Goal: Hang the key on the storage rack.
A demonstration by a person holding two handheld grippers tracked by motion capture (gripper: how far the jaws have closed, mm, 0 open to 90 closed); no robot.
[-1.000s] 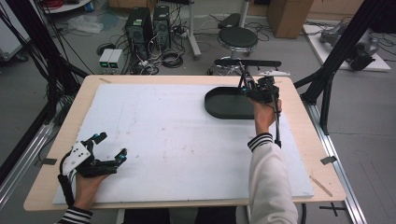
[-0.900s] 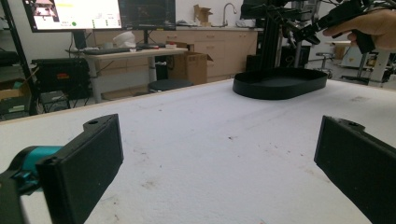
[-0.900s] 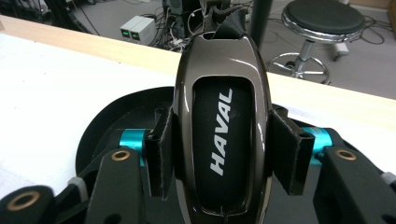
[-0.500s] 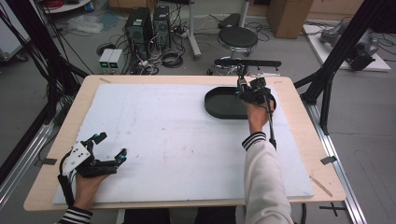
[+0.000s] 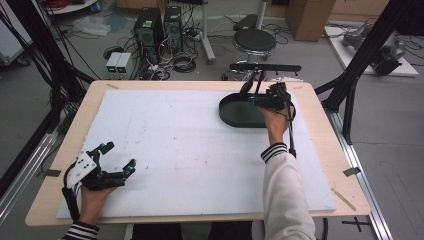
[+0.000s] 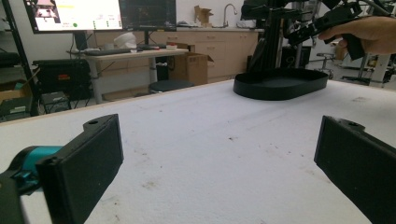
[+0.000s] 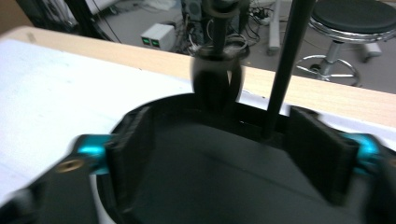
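Hovering over the black oval tray (image 5: 240,112) at the far right of the desk (image 5: 320,150), the right gripper (image 5: 255,100) has its fingers (image 7: 133,149) spread apart, having just been opening, nothing between them; a dark hanging object (image 7: 217,77) is just beyond. Left gripper (image 5: 117,160) rests near the desk's left front, fingers (image 6: 84,163) wide, empty.
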